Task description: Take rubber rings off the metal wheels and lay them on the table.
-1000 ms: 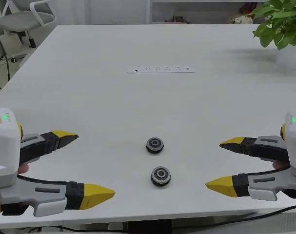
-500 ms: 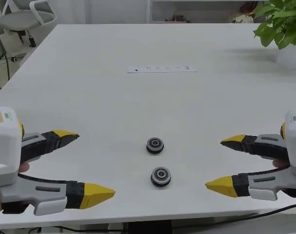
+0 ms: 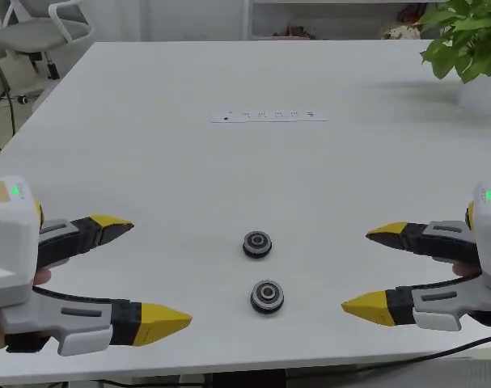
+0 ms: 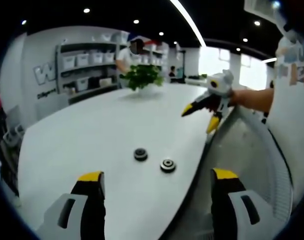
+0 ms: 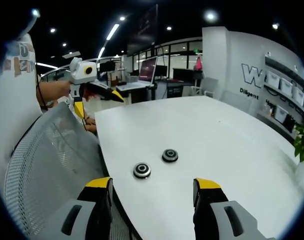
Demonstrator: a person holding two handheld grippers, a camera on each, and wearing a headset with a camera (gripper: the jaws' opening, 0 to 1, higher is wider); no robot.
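Observation:
Two small metal wheels with black rubber rings lie flat on the white table: the far wheel [image 3: 257,242] [image 4: 140,154] [image 5: 170,155] and the near wheel [image 3: 267,295] [image 4: 168,165] [image 5: 141,170], close to the front edge. My left gripper [image 3: 148,271] [image 4: 157,187] hovers open at the left, well apart from them, its yellow-tipped fingers pointing right. On the other side my right gripper [image 3: 374,271] [image 5: 150,192] is open too, fingers pointing left at the wheels. Each gripper appears in the other's view: the right gripper [image 4: 204,114] and the left gripper [image 5: 94,97]. Nothing sits between either pair of jaws.
A flush white socket strip [image 3: 268,115] is set into the table's middle. A potted green plant [image 3: 463,40] stands at the far right corner. An office chair [image 3: 35,32] is beyond the far left edge. Shelves line the room's wall.

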